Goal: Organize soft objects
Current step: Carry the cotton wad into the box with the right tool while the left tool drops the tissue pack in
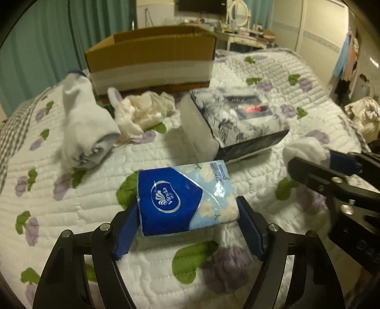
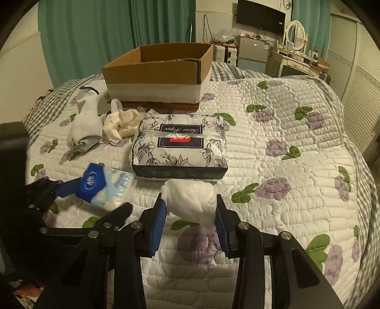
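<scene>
My left gripper (image 1: 187, 211) is shut on a blue Vinda tissue pack (image 1: 185, 199), held just above the quilt; the pack also shows in the right wrist view (image 2: 106, 187). My right gripper (image 2: 191, 209) is shut on a crumpled white tissue wad (image 2: 190, 197), which shows in the left wrist view (image 1: 306, 149) at the right. A flower-printed tissue pack (image 2: 179, 148) lies on the bed just beyond the wad. A white sock (image 2: 84, 126) and a cream cloth (image 2: 118, 126) lie to the left. An open cardboard box (image 2: 156, 73) stands behind them.
The quilted floral bedspread (image 2: 285, 142) covers the bed. Green curtains (image 2: 95, 35) hang behind the box. A dresser with a mirror (image 2: 294, 31) and a wall TV (image 2: 261, 16) stand at the far right. Clothes are piled at the right bed edge (image 1: 365, 114).
</scene>
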The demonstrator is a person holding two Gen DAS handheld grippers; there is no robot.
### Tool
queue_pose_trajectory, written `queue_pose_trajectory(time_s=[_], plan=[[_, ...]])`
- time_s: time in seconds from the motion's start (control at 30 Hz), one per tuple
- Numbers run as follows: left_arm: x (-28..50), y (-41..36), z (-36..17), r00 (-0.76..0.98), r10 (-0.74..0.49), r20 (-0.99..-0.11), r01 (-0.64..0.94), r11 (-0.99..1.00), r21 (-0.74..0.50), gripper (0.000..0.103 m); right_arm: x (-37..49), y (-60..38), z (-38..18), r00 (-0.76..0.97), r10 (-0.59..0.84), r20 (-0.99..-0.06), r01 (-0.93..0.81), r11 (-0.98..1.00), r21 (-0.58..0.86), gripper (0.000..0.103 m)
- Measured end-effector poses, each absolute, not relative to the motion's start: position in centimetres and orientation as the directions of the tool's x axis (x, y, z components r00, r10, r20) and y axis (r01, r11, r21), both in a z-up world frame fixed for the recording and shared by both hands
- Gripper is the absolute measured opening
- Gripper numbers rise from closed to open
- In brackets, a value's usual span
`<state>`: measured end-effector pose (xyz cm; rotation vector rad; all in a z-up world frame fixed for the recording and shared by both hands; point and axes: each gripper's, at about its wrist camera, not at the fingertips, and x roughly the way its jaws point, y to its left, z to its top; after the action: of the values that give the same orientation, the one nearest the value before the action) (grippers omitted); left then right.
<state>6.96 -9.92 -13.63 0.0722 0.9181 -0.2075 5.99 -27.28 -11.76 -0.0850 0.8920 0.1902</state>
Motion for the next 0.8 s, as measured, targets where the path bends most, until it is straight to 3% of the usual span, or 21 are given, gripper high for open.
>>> queue_pose_trajectory(time_s=[0.4, 0.8], plan=[[3.6, -6.0, -5.0, 0.73, -0.151, -0.666, 0.204, 0.979, 0.002, 0.076, 4.0, -25.5, -3.4, 0.723, 0.194, -0.663, -0.254, 0.967, 0.006, 0.038], [11.2, -3.0, 4.3, 0.884, -0.037, -0.465, 0.088, 0.992, 0.088, 0.076, 11.6, -22.6, 7.1, 0.821, 0.288, -0.493, -0.343, 0.939, -0.023, 0.038]])
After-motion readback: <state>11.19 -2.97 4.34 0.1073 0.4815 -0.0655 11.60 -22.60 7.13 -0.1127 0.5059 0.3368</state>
